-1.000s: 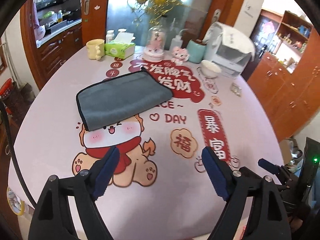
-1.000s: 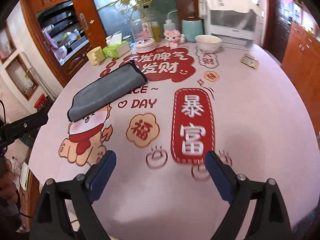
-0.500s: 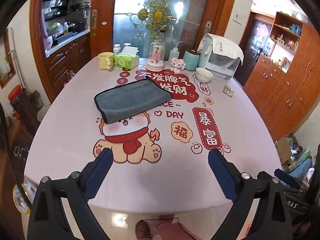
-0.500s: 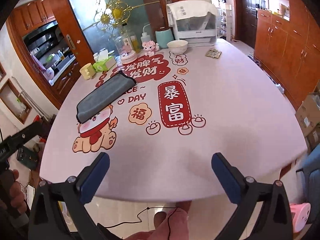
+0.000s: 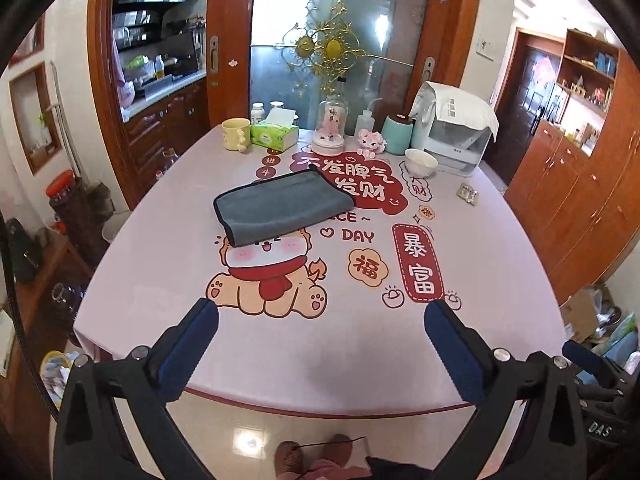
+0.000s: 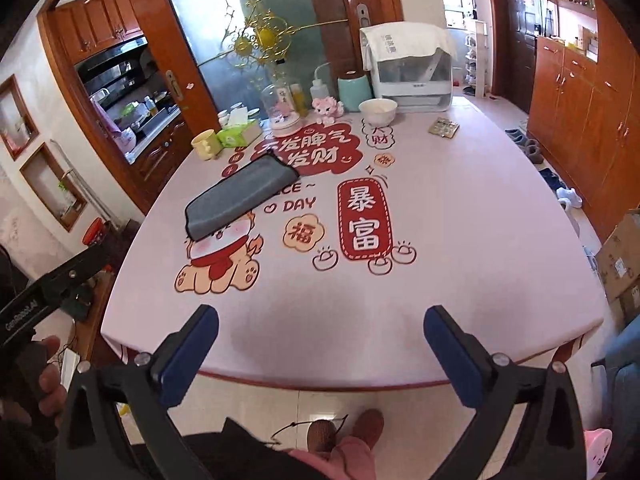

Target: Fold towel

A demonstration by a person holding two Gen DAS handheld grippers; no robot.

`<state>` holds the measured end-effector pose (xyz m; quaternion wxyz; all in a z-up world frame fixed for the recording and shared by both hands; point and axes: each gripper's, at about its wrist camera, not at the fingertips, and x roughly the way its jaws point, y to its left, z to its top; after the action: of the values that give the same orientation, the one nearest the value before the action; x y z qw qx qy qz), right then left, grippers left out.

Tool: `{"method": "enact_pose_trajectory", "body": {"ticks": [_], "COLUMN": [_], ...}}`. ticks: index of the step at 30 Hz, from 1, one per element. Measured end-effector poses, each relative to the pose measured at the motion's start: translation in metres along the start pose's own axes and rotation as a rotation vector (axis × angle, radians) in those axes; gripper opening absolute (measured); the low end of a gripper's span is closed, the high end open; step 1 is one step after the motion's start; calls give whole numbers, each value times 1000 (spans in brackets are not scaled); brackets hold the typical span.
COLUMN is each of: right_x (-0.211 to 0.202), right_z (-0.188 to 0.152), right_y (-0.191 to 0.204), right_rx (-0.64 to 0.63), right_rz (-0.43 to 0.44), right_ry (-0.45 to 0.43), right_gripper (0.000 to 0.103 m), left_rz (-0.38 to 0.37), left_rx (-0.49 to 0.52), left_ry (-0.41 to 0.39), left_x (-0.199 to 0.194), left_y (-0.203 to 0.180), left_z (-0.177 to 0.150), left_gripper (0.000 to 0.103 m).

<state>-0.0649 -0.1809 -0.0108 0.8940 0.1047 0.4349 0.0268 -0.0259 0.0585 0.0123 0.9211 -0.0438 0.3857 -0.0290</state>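
Change: both claws have pulled back from the desk (image 5: 500,264) over the last second; a second ago they hung low over the tablecloth print, and now the near edge of the desk and the floor show under them.
Towel: the grey towel (image 5: 282,208) lies flat on the far left part of the desk, doubled over, its place unchanged, well apart from both claws.
Left claw (image 5: 320,320): spread wide, holding nothing.
Right claw (image 6: 320,322): spread wide, holding nothing.
Meaning: the fold looks done, and the retreat reads as the end of the task.
Left view only: the towel's full top face and black-trimmed edges.
Right view only: the left claw's body (image 6: 48,292) and the hand (image 6: 36,376) gripping it, plus slippers on the floor at right.
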Motion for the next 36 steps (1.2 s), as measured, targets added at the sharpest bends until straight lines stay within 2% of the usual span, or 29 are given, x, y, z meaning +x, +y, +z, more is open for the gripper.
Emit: {"method": "enact_pose_trajectory", "body": {"ticks": [3,9,16,27,36], "right_x": [-4,-15,-20,-29,-19], "right_z": [-8,-20,-19,-12,-4], "right_y": [-1,6,3,11,13], "right_rx": [5,-11,4,-21,-33], "right_rz": [-4,-18,-51,-84,-75], "right_ry": [7,-37,-67,-141,-120], "right_gripper": [103,103,103,103,103], "left_rz": [22,60,110,122,124], "left_rx": [27,35,62,70,70], "left_ry": [-4,-27,-77,-112,-102], "left_x": [-2,-5,-14,-14,-12], "left_y": [-9,-15,-21,-22,-18], "left_z": [-8,-13,-14,-11,-9], "left_gripper": [102,102,102,102,102]}}
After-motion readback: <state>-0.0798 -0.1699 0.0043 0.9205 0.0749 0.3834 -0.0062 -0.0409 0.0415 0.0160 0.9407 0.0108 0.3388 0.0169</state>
